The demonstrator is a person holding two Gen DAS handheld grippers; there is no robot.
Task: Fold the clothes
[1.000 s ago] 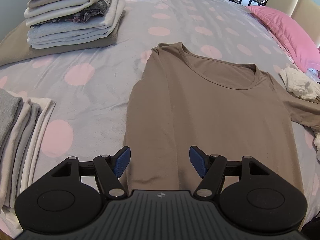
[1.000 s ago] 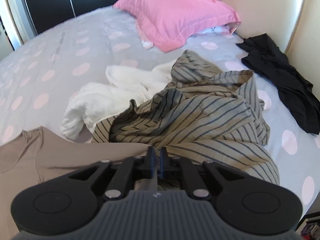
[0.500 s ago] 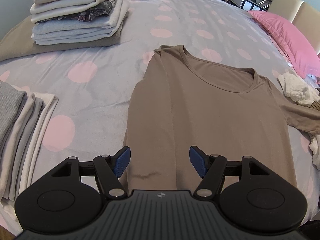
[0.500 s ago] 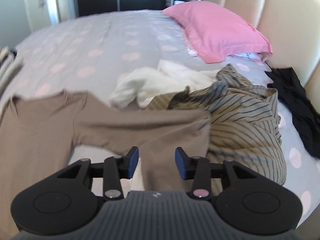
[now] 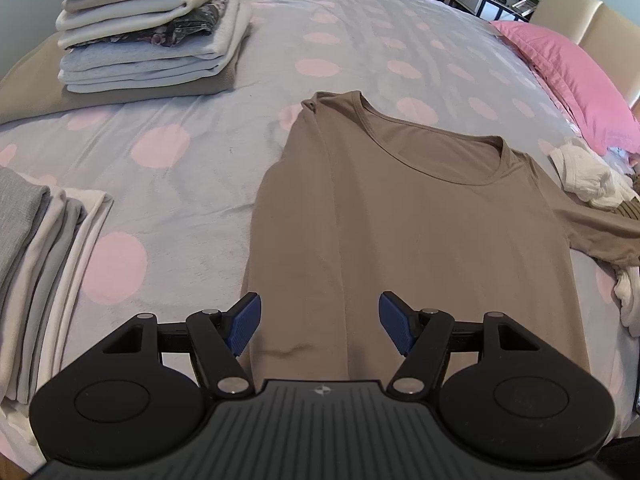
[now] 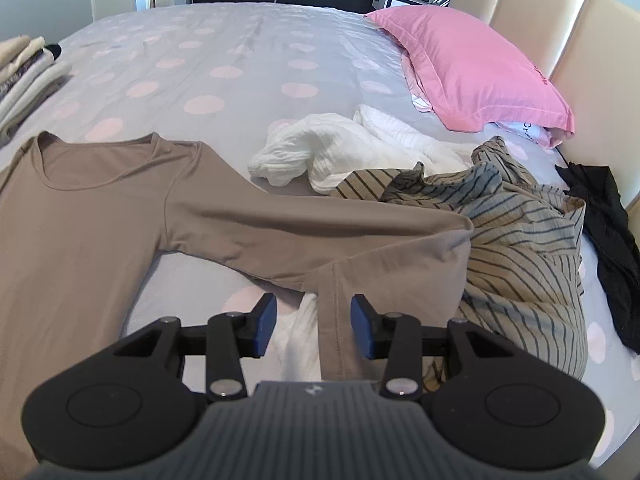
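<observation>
A brown long-sleeved shirt (image 5: 400, 232) lies flat on the bed, neckline away from me. My left gripper (image 5: 320, 320) hovers open over the shirt's lower left part, nothing between its blue pads. In the right wrist view the shirt (image 6: 80, 232) spreads at the left and its right sleeve (image 6: 320, 224) runs out over a striped garment, then bends back toward me. The sleeve's end (image 6: 334, 320) lies between the pads of my right gripper (image 6: 313, 324), which stands open without pressing on it.
The bed has a grey sheet (image 5: 192, 168) with pink dots. Folded stacks sit at the far left (image 5: 152, 32) and near left (image 5: 36, 264). A white garment (image 6: 344, 148), a striped shirt (image 6: 520, 240), a black garment (image 6: 608, 224) and a pink pillow (image 6: 472, 64) lie at the right.
My right gripper went from shut to open, letting go of the sleeve, and swung left with a roll; the sleeve now lies spread over the striped shirt. The left gripper stayed put.
</observation>
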